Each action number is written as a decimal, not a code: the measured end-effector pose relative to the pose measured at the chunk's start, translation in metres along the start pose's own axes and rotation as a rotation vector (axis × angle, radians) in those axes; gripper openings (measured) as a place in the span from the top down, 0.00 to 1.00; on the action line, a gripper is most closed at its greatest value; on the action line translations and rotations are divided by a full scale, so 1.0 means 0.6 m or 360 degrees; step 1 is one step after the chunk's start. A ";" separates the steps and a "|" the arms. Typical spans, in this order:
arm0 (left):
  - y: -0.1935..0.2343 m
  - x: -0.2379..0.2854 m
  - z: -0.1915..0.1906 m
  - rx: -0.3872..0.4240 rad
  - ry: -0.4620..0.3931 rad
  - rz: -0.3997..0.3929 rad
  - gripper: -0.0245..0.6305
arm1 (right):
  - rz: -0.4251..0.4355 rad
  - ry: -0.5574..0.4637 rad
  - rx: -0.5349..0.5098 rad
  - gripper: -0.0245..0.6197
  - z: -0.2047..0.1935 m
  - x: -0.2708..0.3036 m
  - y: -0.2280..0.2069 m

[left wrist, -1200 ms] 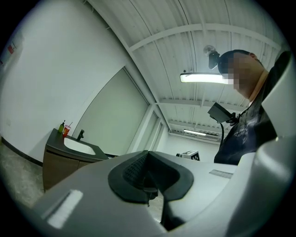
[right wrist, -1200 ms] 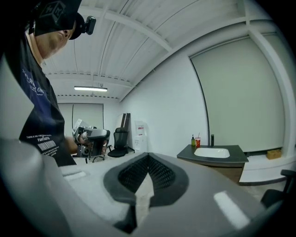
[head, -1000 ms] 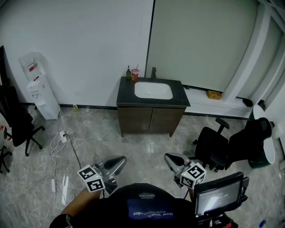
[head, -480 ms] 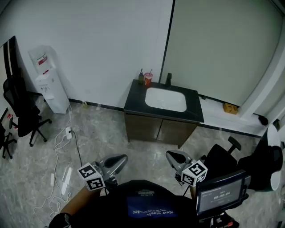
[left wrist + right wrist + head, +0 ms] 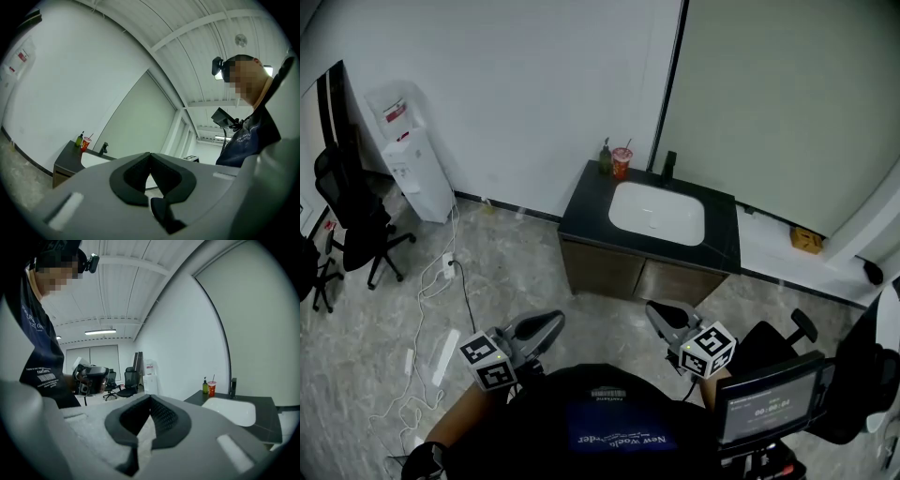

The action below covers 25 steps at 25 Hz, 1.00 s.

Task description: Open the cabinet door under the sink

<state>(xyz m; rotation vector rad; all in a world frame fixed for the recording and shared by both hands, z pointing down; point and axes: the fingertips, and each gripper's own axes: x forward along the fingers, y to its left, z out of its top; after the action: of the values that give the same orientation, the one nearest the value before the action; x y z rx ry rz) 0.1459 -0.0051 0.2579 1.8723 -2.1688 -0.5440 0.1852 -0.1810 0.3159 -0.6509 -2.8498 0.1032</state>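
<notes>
Cabinet doors (image 5: 642, 277) sit under the sink (image 5: 656, 213), straight ahead of both grippers and not touched by either. Right gripper (image 5: 657, 315) is nearer, close to the door fronts. Left gripper (image 5: 551, 322) lies further left. Both jaw pairs are closed and empty.

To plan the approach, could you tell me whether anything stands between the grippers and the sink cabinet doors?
Nothing visible does: only bare floor separates the left gripper and right gripper from the closed cabinet doors.
</notes>
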 end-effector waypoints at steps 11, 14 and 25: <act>0.161 0.063 0.034 -0.0037 0.0008 -0.0116 0.96 | -0.0095 0.0128 0.0010 0.96 -0.019 0.138 -0.098; 0.227 0.078 0.063 -0.0044 0.0013 -0.0190 0.96 | -0.0167 0.0158 0.0005 0.96 -0.007 0.190 -0.122; 0.425 0.150 0.122 -0.0065 0.0193 -0.0410 0.96 | -0.0412 0.0256 0.0082 0.96 0.005 0.337 -0.205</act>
<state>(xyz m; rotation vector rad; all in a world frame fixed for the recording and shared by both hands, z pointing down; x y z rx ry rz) -0.1279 -0.0540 0.2917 2.1179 -1.8402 -0.5025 -0.0450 -0.2033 0.3663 -0.2632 -2.7362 0.0786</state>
